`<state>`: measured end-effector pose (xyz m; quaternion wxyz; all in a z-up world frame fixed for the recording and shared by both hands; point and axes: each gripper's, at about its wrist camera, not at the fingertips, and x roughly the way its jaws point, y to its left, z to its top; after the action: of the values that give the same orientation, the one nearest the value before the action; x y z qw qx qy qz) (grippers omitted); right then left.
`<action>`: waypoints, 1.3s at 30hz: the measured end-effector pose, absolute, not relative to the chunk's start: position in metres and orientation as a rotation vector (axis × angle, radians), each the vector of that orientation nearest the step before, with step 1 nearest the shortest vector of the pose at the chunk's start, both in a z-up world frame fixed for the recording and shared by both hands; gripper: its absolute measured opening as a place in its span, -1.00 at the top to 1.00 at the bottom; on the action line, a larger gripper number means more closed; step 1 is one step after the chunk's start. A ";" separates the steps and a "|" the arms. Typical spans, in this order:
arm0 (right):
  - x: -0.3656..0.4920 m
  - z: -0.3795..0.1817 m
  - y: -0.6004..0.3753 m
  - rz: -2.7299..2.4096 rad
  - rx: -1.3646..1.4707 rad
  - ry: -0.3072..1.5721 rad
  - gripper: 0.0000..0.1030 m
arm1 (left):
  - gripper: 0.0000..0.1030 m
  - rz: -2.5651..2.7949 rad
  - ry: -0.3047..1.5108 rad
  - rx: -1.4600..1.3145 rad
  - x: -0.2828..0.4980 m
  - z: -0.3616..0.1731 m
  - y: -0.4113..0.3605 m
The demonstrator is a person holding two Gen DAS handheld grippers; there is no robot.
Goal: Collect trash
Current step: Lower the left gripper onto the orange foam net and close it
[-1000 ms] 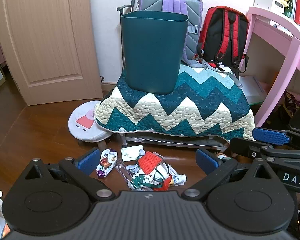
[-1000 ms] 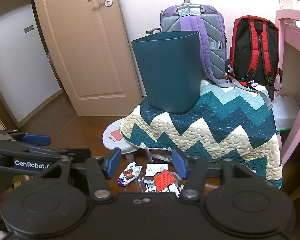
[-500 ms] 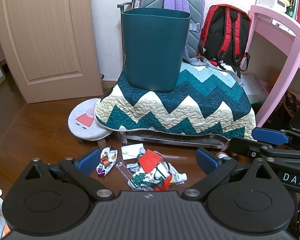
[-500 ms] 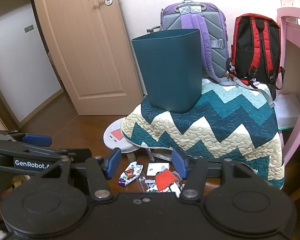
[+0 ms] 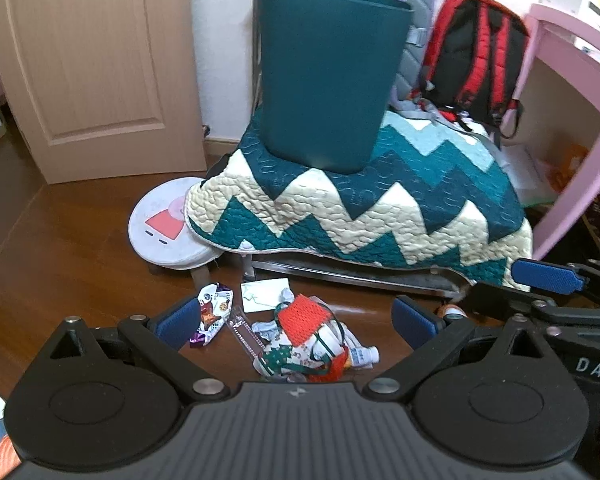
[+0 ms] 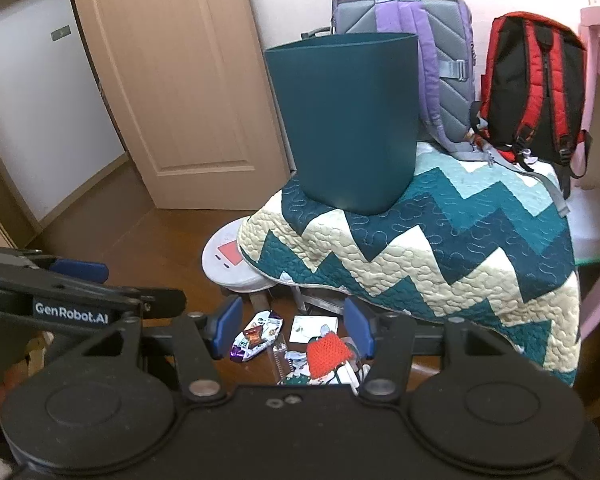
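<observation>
The trash lay in a loose heap on the wooden floor [image 5: 60,240], just in front of the low frame draped with a zigzag quilt [image 5: 360,216], and both grippers hung above and short of it, pointing forward and down. The left gripper [image 5: 296,320] was spread wide, its blue pads [image 5: 178,320] framing almost the whole heap and holding nothing. The right gripper [image 6: 292,326] was also open, though less wide, and likewise empty; in its view the heap sat low between its pads, partly hidden behind the gripper body.

Nearest the left gripper's left pad lay a shiny candy wrapper [image 5: 212,314], its long axis running away from the gripper and a little to the right. Beside it were a clear plastic strip [image 5: 246,332], a white card [image 5: 265,289], an orange net pouch [image 5: 306,316] on top of crumpled green-and-white wrappers [image 5: 284,360], and a small white tube [image 5: 364,356] at the heap's right edge.

The dark green bin [image 5: 332,76] stood upright on the quilt, well above and behind the heap, its mouth not visible from either view. A round white stool [image 5: 160,228] poked out from under the quilt's left edge.

I judged the left gripper the better placed: the heap was centred between its pads, so a straight drop forward and down should reach the orange net pouch, followed by a lift up over the bin's rim.
</observation>
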<state>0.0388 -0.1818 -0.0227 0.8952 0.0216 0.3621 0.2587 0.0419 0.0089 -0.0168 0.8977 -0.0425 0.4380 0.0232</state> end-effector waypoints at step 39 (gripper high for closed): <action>0.204 -0.340 -0.127 0.621 -0.133 1.252 -0.09 | -0.98 -0.027 1.472 -0.202 0.302 -0.354 0.035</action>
<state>0.2042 -0.1273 -0.3399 0.7638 -0.0610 0.5757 0.2854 0.3017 0.0349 -0.3538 0.7364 -0.0921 0.6701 -0.0124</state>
